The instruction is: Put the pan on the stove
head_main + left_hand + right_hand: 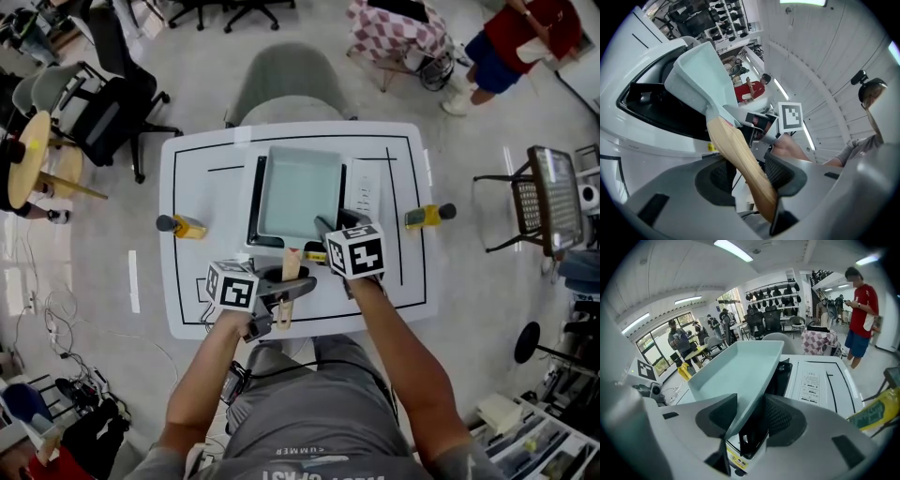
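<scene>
Letting go unevenly is the likeliest trouble from here. The pale green pan (298, 192) lies over the black stove (254, 202) in the middle of the white table (192, 291). It looks set down, though no view shows its underside meeting the stove top.

The pan's wooden handle (289, 270) juts toward the person, and the left gripper (292, 292) is closed on it. The handle crosses slantwise between the pads, and both seem to touch it. If that gripper twists or pulls back before it loosens, the long handle would act as a lever and could swing or drag the pan off square on the stove.

The right gripper (328, 229) stands wide apart astride the pan's near right wall. The wall passes between its pads with a clear gap on the outer side, so it grips nothing. Lifting it away at a slant could catch the rim and tip or nudge the pan.
</scene>
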`<state>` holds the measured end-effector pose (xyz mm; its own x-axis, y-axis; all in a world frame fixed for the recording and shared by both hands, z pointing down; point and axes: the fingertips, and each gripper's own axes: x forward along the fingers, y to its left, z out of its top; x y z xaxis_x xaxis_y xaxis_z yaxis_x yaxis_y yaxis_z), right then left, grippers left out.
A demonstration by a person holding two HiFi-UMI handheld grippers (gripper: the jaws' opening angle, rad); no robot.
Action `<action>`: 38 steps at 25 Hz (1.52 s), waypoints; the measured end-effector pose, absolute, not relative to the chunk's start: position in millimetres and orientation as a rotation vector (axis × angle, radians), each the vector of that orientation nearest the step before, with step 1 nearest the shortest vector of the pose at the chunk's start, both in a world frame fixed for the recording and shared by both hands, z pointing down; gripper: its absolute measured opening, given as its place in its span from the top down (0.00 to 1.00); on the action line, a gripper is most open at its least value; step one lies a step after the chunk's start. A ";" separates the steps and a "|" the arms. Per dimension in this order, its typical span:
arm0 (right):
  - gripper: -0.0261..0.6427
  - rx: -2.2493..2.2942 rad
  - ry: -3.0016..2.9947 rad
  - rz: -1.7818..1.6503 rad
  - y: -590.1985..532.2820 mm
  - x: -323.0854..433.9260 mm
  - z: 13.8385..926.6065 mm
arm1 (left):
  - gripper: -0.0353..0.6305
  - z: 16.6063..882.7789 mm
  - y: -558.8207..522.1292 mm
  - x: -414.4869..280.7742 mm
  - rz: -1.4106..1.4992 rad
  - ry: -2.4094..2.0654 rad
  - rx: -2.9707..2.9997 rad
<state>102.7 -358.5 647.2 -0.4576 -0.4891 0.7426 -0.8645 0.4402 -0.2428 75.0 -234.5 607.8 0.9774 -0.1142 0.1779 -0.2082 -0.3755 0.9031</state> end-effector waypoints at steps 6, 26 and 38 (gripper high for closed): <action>0.67 1.156 -2.105 0.833 -360.0 106.4 645.0 | 0.60 601.9 -233.5 77.0 0.092 -0.219 2.016; 0.67 1.217 -2.113 0.841 -357.4 111.8 625.6 | 0.42 581.2 -239.1 33.0 0.030 -0.313 2.037; 0.67 1.314 -2.098 0.817 -360.9 119.8 610.9 | 0.42 570.7 -242.3 6.5 0.002 -0.373 2.047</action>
